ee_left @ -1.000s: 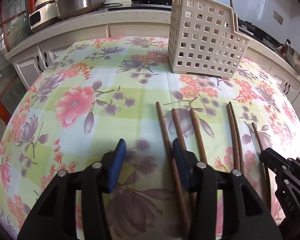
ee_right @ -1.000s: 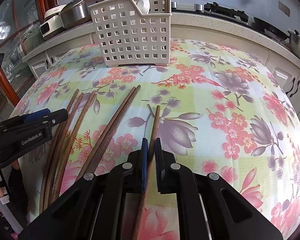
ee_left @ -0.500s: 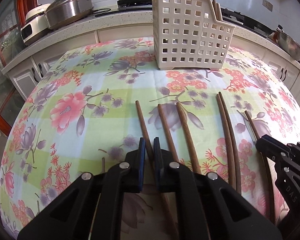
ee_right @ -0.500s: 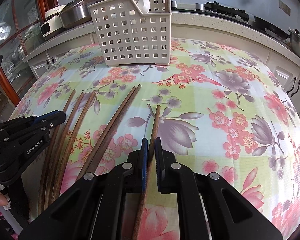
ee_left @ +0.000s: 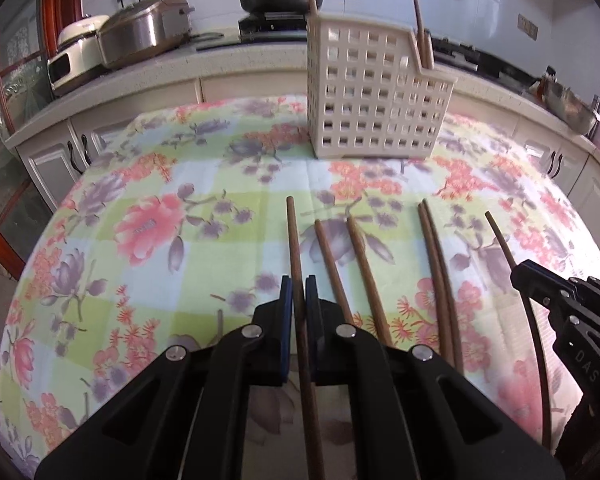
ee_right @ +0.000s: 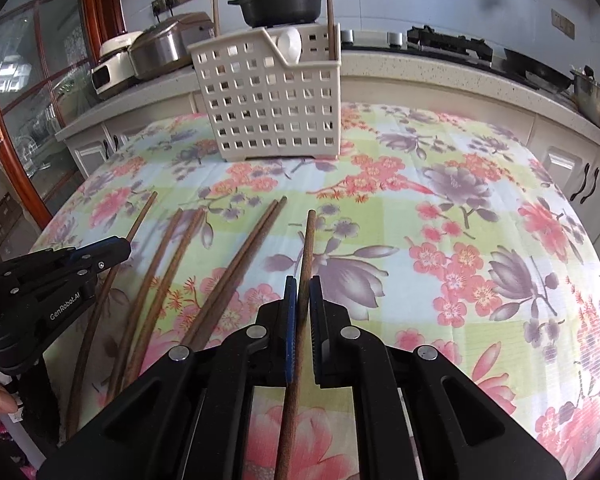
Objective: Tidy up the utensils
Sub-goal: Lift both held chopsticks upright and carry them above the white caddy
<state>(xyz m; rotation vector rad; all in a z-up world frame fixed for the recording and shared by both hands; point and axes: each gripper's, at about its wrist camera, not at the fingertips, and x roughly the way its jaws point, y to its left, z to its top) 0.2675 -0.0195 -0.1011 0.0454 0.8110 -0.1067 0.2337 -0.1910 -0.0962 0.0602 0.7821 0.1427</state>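
We record both views as bright, evenly daylit, with dark vignetted corners from the fisheye lens. Light enters at the upper left of each frame, through the glass panes in the red-brown wooden frame [ee_right: 28, 92]. We note strong barrel distortion: the speckled pale stone countertop [ee_left: 140, 76] bows and the flower-printed green, pink and blue tablecloth [ee_left: 160, 240] bulges like a dome. We note soft glare on the brushed-steel rice cooker [ee_left: 144, 40] and on the white wall tiles at upper right. Shadows are faint; a thin one lies under the cream perforated plastic basket [ee_left: 376, 92]. The left view is slightly motion-blurred; the right view is crisper at centre, softening toward the edges.
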